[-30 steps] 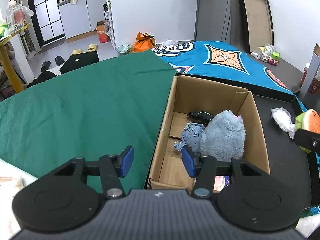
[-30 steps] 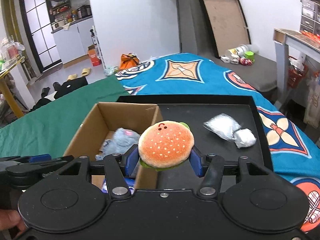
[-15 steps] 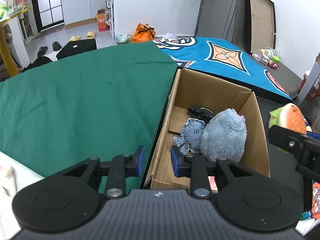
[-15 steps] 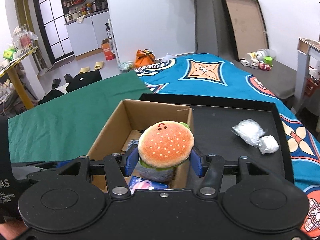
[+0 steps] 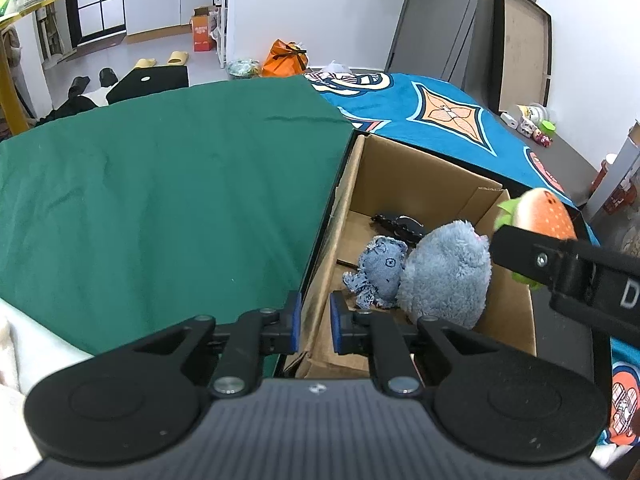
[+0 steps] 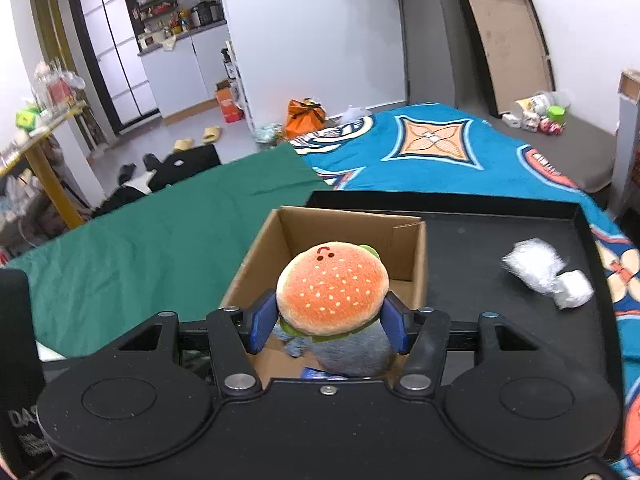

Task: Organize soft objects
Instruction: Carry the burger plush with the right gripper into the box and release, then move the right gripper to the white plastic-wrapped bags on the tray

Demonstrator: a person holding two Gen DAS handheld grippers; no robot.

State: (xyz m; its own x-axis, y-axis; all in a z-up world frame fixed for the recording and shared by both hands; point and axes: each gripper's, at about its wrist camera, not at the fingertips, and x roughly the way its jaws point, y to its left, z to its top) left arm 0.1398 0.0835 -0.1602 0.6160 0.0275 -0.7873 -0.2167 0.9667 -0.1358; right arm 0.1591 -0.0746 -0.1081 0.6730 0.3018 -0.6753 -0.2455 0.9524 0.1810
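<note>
An open cardboard box sits on a black tray. Inside lie a fluffy grey-blue plush, a small blue denim plush and a dark object. My right gripper is shut on an orange hamburger plush and holds it above the box; the plush also shows in the left wrist view. My left gripper has its jaws closed to a narrow gap astride the box's near left wall.
The black tray holds two clear plastic bags right of the box. A green cloth lies left of the box, a blue patterned cloth behind. White fabric is at the near left.
My left gripper's jaws have narrowed from wide open to a small gap around the box wall. My right gripper has carried the hamburger plush leftward to over the box.
</note>
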